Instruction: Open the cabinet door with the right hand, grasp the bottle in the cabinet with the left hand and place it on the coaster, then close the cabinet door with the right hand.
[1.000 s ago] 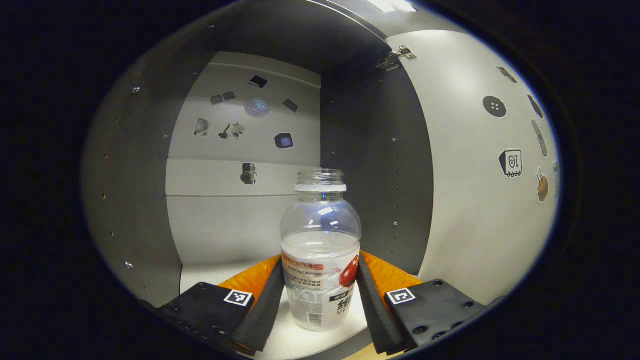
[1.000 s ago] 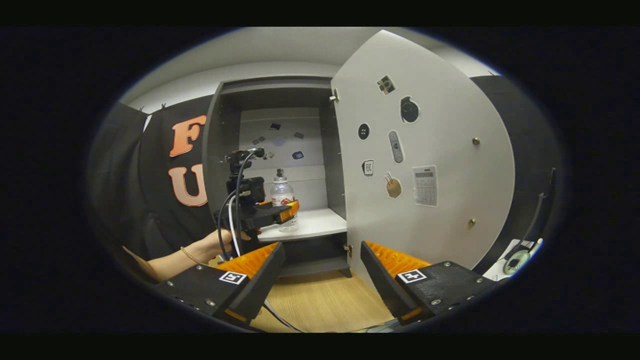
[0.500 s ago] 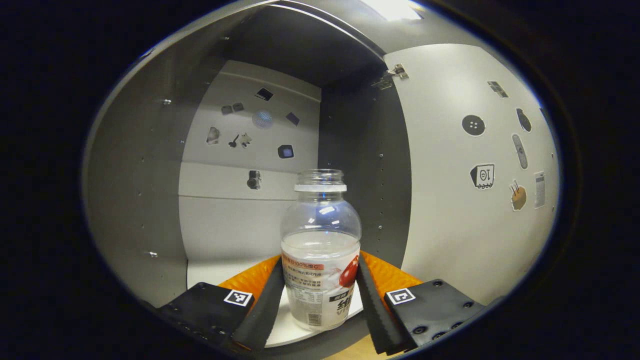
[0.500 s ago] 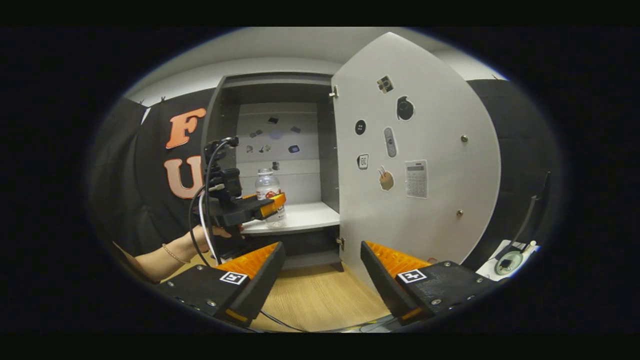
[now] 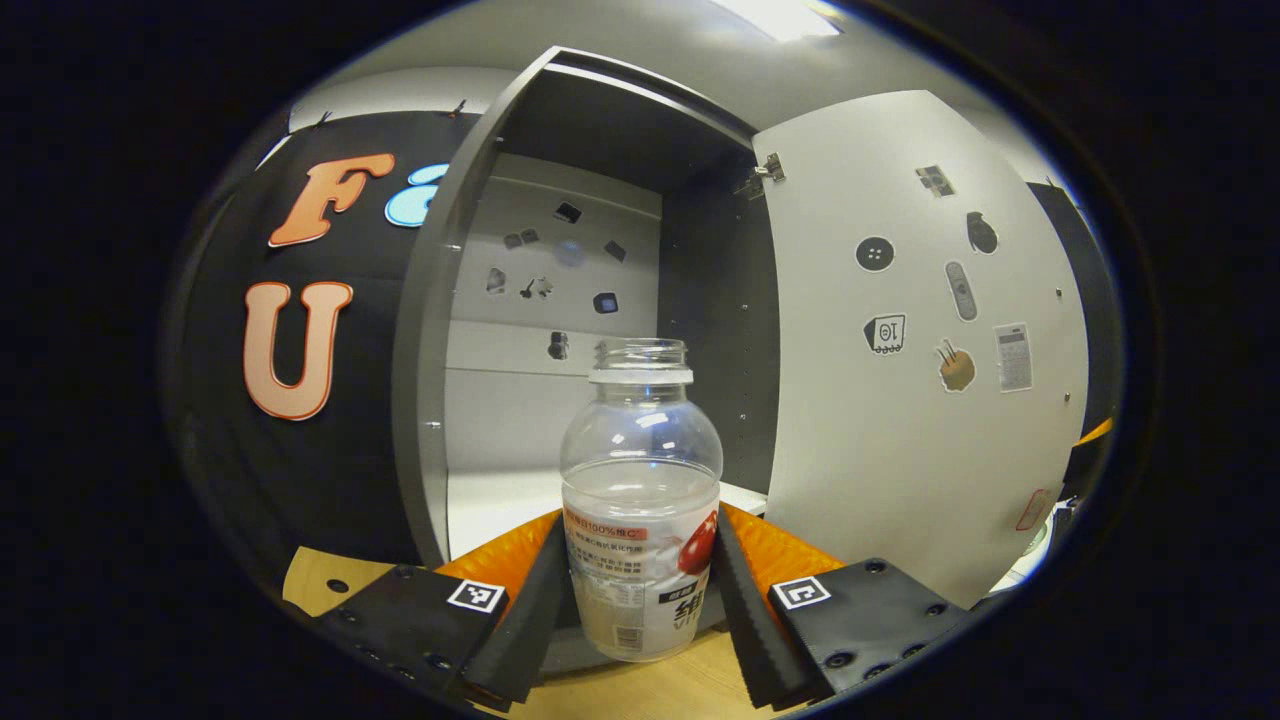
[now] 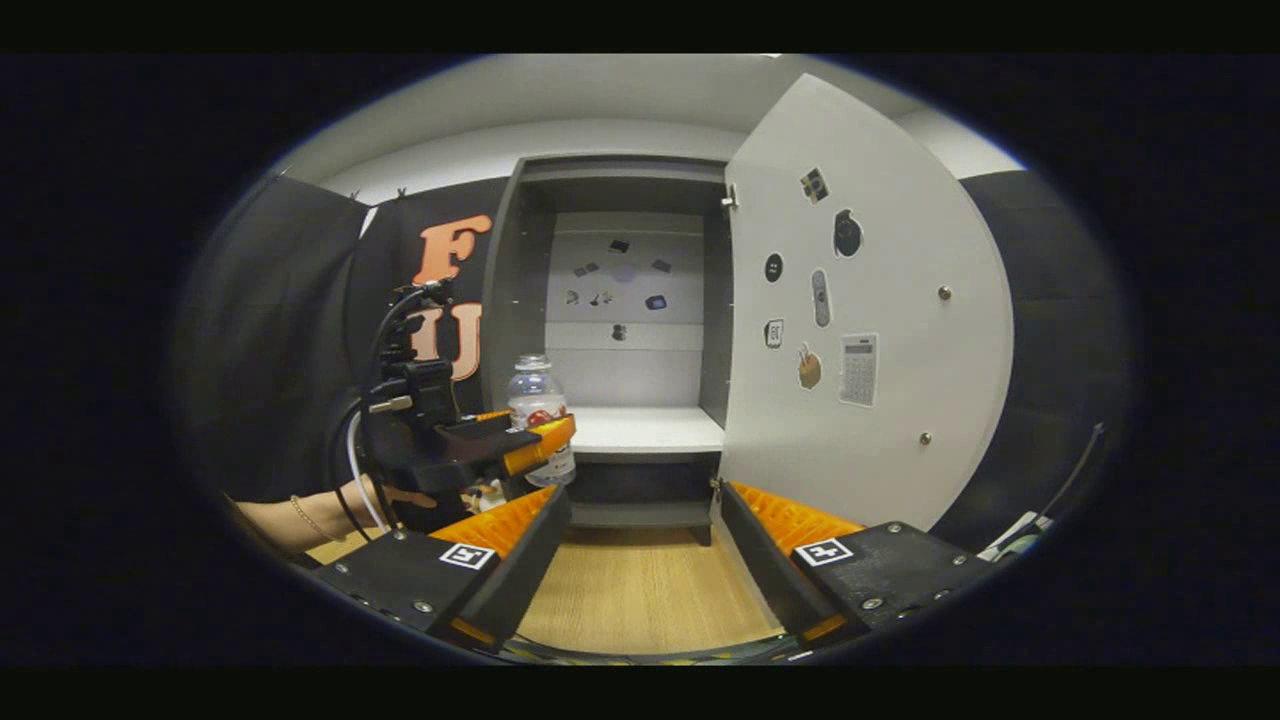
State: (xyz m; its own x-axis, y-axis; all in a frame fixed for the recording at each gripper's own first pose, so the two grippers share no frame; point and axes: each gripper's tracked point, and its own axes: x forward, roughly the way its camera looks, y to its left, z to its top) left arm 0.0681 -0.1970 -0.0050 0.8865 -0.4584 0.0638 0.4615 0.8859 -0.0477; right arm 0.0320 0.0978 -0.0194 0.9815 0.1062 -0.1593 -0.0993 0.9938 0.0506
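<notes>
The left claw point(image 5: 640, 600) clamps the bottle point(image 5: 640, 500), held in the air just outside the cabinet point(image 6: 620, 300). The right claw point(image 6: 645, 540) hangs wide and empty. The bottle seems uncapped: tilting toward the coaster risks spilling, or slipping.

You've got a clear glossy plastic bottle point(image 5: 641, 470) with a printed, shiny wrap label. The left gripper's fingers point(image 5: 531, 610) look matt, with ribbed pads against the bottle. Grey cabinet point(image 6: 525, 290) panels are smooth and matt; the pale cabinet door point(image 6: 880, 300) is smooth, with paper-like stickers and small metal hinges. Light wood-grain tabletop point(image 6: 640, 590), low sheen.
</notes>
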